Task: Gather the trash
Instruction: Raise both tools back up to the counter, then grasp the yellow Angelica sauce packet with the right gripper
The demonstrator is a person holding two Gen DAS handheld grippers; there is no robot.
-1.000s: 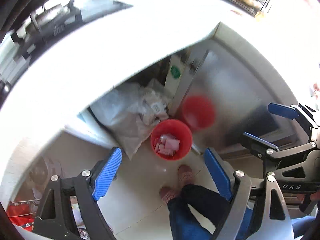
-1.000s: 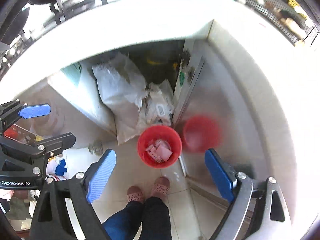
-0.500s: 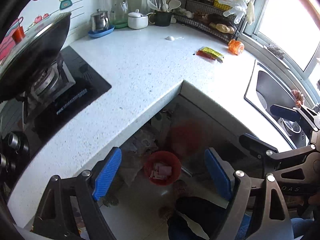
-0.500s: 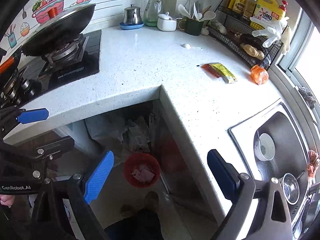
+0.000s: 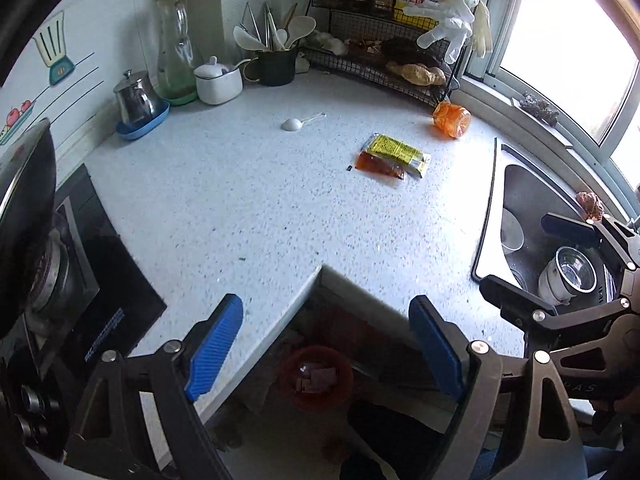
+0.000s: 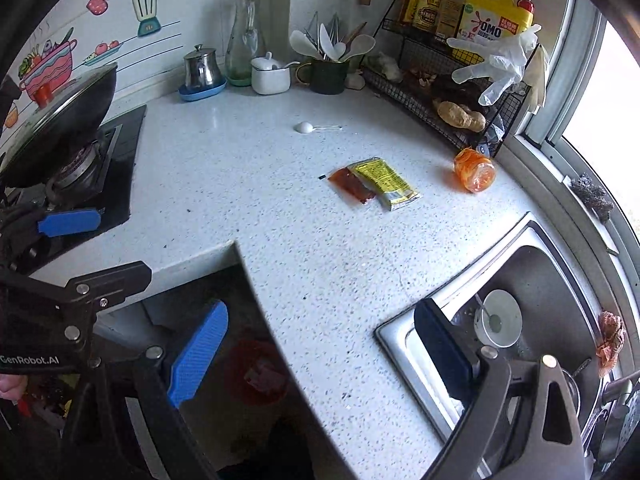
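Observation:
On the speckled white counter lie a yellow sachet overlapping a red sauce sachet, a crumpled orange wrapper by the rack, and a small white spoon. The red bin with paper scraps stands on the floor under the counter's inner corner. My left gripper hangs open above that corner, empty. My right gripper is open too, empty, over the counter edge beside the sink.
A steel sink with a bowl and cup is at the right. A stove with a lidded wok is at the left. Jars, a utensil cup and a wire rack with bottles line the back wall.
Both grippers rose from under the counter, where they looked down at the red bin, to above the counter top. The trash on the counter and the sink came into view.

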